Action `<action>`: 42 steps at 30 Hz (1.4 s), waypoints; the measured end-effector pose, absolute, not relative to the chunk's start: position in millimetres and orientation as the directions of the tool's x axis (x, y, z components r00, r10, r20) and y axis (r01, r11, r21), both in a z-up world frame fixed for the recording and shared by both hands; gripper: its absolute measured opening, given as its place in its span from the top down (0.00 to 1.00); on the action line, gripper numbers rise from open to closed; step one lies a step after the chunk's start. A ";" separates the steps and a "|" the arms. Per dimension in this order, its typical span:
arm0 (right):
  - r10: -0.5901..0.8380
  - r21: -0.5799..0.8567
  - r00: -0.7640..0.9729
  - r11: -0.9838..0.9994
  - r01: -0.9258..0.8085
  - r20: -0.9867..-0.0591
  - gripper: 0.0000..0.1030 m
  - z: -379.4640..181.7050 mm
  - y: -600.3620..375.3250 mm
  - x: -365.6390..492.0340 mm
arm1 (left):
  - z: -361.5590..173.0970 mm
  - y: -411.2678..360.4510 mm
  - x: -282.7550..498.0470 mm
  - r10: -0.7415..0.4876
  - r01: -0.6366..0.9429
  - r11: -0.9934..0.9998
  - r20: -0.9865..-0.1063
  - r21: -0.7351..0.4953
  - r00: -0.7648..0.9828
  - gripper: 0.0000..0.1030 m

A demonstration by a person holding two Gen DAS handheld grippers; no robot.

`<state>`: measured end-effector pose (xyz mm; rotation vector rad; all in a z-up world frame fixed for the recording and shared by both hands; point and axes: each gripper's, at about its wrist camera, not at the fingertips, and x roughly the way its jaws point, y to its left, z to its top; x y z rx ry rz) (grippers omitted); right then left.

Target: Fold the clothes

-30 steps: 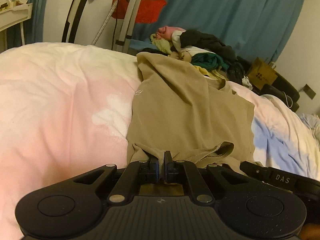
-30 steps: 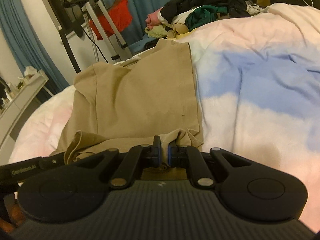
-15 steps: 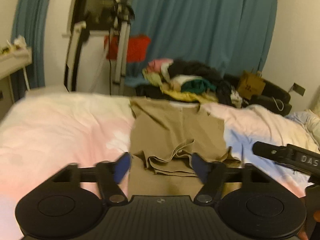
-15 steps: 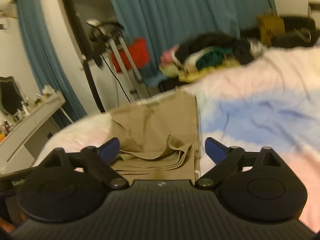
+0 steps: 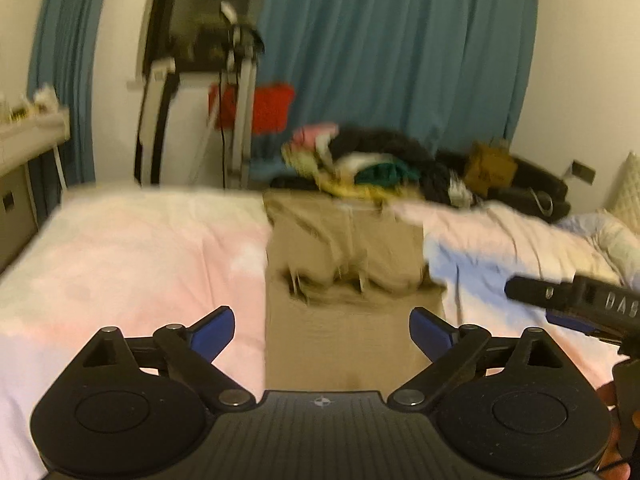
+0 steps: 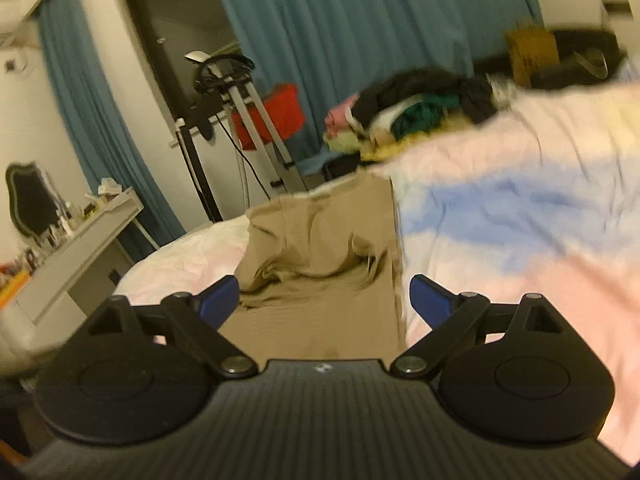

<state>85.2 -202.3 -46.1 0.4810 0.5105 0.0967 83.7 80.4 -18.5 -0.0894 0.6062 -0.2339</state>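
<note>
Risk is that the loosely bunched fold on the tan shirt (image 5: 348, 248) slumps unevenly across the bed (image 5: 132, 248), since left gripper (image 5: 322, 330) and right gripper (image 6: 324, 300) hover with fingers wide apart, holding nothing.

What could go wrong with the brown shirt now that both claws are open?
1. The tan shirt has a loose, rumpled folded edge; it might flop open or crease.
2. It lies near the clothes pile, so pushing it forward might tangle them.
3. Both the left claw and right claw hold nothing.

Teal curtains (image 5: 384, 60) hang behind a pink-and-blue quilted bed (image 5: 132, 256); a red cloth (image 6: 276, 114) drapes a metal stand, a brown box (image 5: 490, 166) beyond.
</note>
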 end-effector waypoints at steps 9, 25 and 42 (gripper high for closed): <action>0.525 0.833 0.660 0.451 0.319 -0.537 0.09 -136.1 -225.6 99.4 | -95.5 108.4 128.5 -0.480 -0.007 0.838 -0.743 -0.546 0.467 0.13; 0.397 0.845 0.754 0.356 0.399 -0.523 0.57 -171.7 -220.4 99.0 | -114.4 151.1 143.1 -0.494 -0.166 0.691 -0.627 -0.704 0.603 0.84; 0.325 0.832 0.852 0.516 0.203 -0.410 0.90 -108.5 -225.6 71.8 | -70.1 151.2 106.3 -0.526 -0.067 0.618 -0.475 -0.783 0.705 0.94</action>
